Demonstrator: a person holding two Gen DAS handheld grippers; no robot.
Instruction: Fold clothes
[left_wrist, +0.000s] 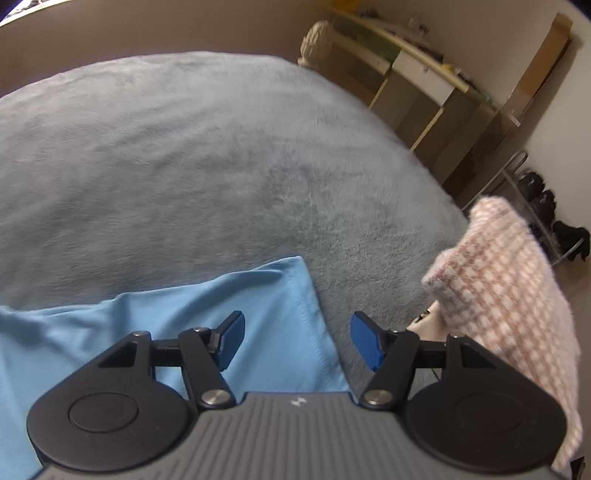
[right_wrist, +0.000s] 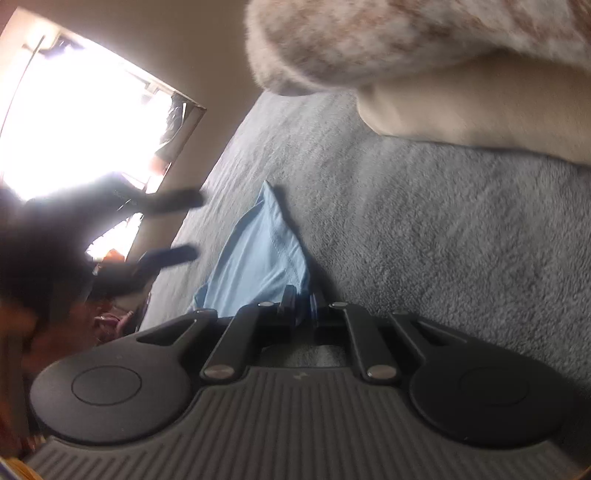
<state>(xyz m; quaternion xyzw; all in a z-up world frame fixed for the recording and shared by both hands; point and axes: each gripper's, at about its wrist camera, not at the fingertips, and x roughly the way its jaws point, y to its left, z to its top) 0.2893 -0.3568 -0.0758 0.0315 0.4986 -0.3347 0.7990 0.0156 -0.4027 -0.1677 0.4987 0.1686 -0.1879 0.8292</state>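
Blue cloth (left_wrist: 184, 325) lies soft and floppy on the grey blanket (left_wrist: 221, 166). Right tongs (right_wrist: 301, 299) pinch its hemmed edge, while left tongs (left_wrist: 295, 339) stand spread above it. Corners look best to grab.

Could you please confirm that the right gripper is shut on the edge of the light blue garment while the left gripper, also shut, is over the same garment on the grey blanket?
Not quite: the left gripper is open, its blue pads apart over the light blue garment, as the left wrist view shows. The right gripper is indeed shut on the garment's edge on the grey blanket.
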